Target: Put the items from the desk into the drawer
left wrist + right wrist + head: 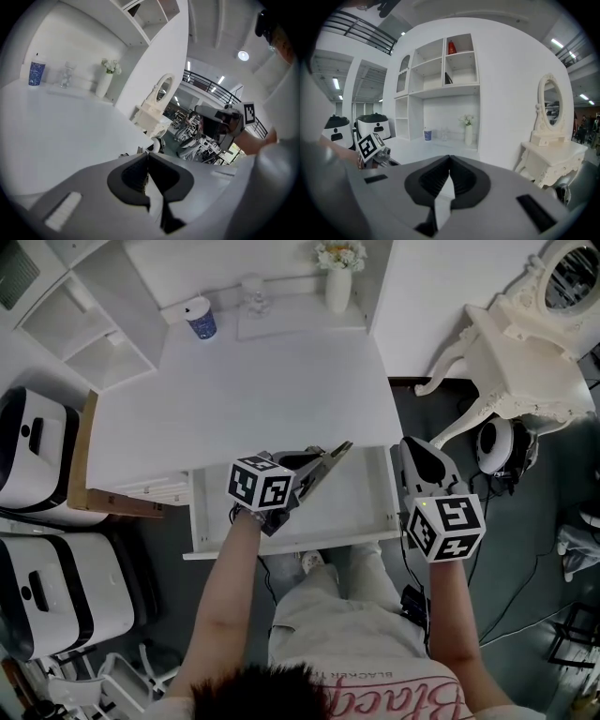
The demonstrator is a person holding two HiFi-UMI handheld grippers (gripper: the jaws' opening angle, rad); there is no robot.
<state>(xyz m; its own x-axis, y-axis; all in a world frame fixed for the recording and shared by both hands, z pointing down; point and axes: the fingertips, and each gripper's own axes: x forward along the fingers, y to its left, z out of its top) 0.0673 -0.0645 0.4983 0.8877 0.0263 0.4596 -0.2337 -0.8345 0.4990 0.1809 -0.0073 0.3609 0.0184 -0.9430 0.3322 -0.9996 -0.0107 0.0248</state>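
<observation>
left gripper [336,452]: jaws pressed together, nothing between them, over the open drawer [201,521]
right gripper [416,456]: jaws together, empty, beside the drawer's right end
items: cup [200,319], glass [253,296], vase [338,282] at the desk's [244,399] far edge
step: likely reaching for an item
next: reach across, spread jaws round one item

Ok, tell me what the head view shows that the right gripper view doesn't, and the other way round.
Head view only: the open drawer at the front edge of the desk, and the person's legs below it. Right gripper view only: the upper shelves holding a red item, and the right gripper with its jaws together, nothing between them. Both: the blue cup, the vase of flowers and the white dressing table.
</observation>
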